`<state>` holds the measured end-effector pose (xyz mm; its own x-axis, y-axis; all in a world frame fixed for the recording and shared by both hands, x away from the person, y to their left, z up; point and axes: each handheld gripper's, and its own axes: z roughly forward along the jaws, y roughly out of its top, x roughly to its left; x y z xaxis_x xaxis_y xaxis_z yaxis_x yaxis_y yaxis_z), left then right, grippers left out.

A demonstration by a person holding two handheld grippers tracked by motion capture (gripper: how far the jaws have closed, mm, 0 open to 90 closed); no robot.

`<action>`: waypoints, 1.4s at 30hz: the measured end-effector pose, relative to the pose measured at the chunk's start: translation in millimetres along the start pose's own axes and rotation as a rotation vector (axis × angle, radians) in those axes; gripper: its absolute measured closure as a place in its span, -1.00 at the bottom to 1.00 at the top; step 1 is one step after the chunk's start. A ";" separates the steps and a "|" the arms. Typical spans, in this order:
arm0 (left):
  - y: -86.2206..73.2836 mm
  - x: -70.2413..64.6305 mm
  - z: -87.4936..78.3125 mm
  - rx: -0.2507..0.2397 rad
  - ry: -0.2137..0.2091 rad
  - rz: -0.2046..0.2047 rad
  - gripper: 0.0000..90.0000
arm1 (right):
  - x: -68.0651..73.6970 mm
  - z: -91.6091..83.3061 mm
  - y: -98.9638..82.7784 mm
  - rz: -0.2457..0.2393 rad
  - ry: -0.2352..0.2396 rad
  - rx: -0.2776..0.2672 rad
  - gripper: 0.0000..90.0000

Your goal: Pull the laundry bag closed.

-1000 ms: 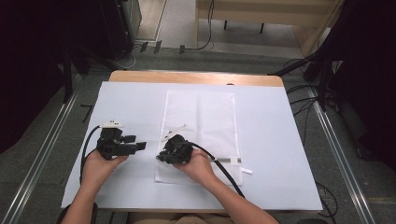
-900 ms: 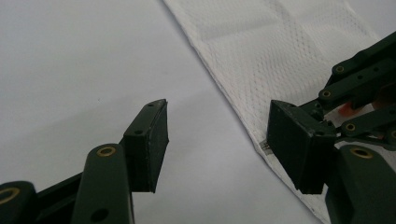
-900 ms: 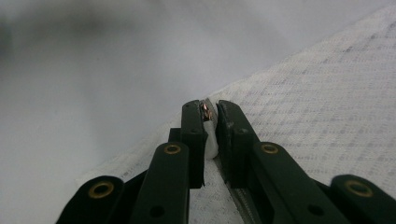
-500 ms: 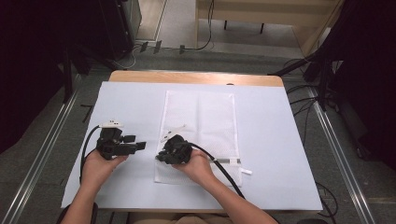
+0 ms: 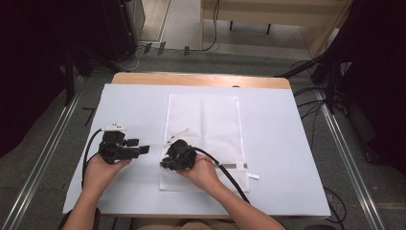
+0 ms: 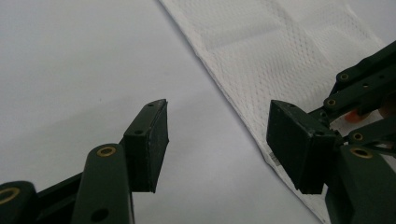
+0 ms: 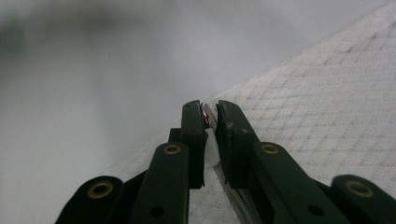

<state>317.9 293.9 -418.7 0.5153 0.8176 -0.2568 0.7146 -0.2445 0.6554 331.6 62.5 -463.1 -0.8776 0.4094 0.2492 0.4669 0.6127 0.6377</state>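
Right gripper view: the right gripper (image 7: 211, 122) pinches the zipper pull (image 7: 207, 116) at the mesh bag's (image 7: 327, 116) edge; beside it, the left gripper (image 6: 217, 140) stands spread, empty.

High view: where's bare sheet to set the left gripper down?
Bare sheet left of the mesh bag, and right of it to the table edge. Crowded near the bag's near-left edge, where the right gripper pinches the zipper and the left gripper hovers.

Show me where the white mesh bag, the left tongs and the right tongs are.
white mesh bag (image 5: 210, 120), high view, bare middle.
left tongs (image 6: 217, 140), left gripper view, between the tips.
right tongs (image 7: 211, 114), right gripper view, between the tips.
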 end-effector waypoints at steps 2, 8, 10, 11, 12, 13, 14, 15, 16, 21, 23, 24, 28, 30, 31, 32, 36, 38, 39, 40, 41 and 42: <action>-0.1 -0.1 0.2 -0.002 0.000 0.000 -0.12 | -0.3 0.1 -0.5 0.001 0.002 0.002 0.83; 0.2 -1.4 0.7 0.004 0.002 0.005 -0.12 | -4.2 1.1 -7.7 0.000 0.026 -0.047 0.86; 0.3 -1.6 0.1 0.003 -0.002 0.008 -0.11 | 1.2 1.2 -9.6 -0.049 -0.012 -0.056 0.89; 0.0 -1.9 0.1 0.001 -0.007 0.008 -0.09 | 3.6 1.0 -9.4 -0.063 -0.030 -0.055 0.90; -0.2 -2.1 -0.2 0.003 -0.008 0.015 -0.09 | 4.1 1.2 -8.2 -0.063 -0.034 -0.052 0.90; -0.3 -2.5 -0.1 0.001 -0.013 0.018 -0.08 | 3.9 0.8 -6.8 -0.058 -0.031 -0.043 0.90; -0.7 -3.1 -0.4 0.002 -0.017 0.017 -0.07 | 3.4 0.5 -6.3 -0.059 -0.025 -0.040 0.91; -0.9 -3.4 -0.8 0.006 -0.022 0.022 -0.06 | 2.5 -0.2 -5.7 -0.067 -0.021 -0.040 0.91; -1.1 -3.6 -1.1 0.011 -0.032 0.028 -0.05 | 2.2 -1.4 -5.1 -0.063 -0.016 -0.043 0.91; -2.7 -7.2 -1.4 0.021 -0.044 0.042 -0.04 | -0.3 -10.1 -1.7 -0.054 -0.006 -0.078 0.97; -3.5 -8.9 -1.1 0.026 -0.049 0.046 -0.03 | -0.3 -11.2 -1.4 -0.059 -0.012 -0.079 0.97; -3.9 -9.7 -0.9 0.032 -0.054 0.053 -0.03 | -1.2 -11.2 -1.6 -0.059 -0.008 -0.081 0.97; -5.7 -13.6 2.4 0.054 -0.086 0.072 -0.02 | -3.1 -13.0 -0.9 -0.052 -0.003 -0.092 0.97; -7.0 -15.6 5.4 0.071 -0.114 0.082 -0.02 | -5.4 -15.8 0.4 -0.046 0.004 -0.103 0.97; -7.6 -16.5 6.8 0.078 -0.127 0.087 -0.01 | -6.2 -17.4 1.4 -0.043 0.009 -0.109 0.97; -8.0 -17.2 8.3 0.088 -0.147 0.093 0.01 | -6.4 -19.1 2.2 -0.046 0.010 -0.113 0.97; -8.9 -22.1 15.0 0.125 -0.176 0.124 0.04 | -7.8 -24.1 4.3 -0.052 0.007 -0.126 0.97; -8.9 -23.6 17.2 0.128 -0.191 0.125 0.05 | -7.7 -25.3 4.5 -0.046 0.007 -0.128 0.97; -9.0 -24.4 18.2 0.128 -0.198 0.121 0.06 | -7.8 -25.8 4.8 -0.044 0.011 -0.130 0.97; -8.9 -25.1 18.7 0.133 -0.195 0.126 0.06 | -7.6 -26.5 5.0 -0.044 0.009 -0.132 0.97; -9.0 -25.4 19.8 0.133 -0.202 0.128 0.06 | -7.5 -27.4 5.4 -0.046 0.009 -0.131 0.97; -8.9 -26.0 20.6 0.138 -0.202 0.126 0.06 | -7.1 -28.2 5.8 -0.046 0.009 -0.134 0.97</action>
<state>307.9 264.1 -432.5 0.6779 0.6594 -0.3250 0.6897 -0.4175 0.5916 337.5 44.1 -440.6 -0.8991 0.3764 0.2237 0.4079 0.5344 0.7403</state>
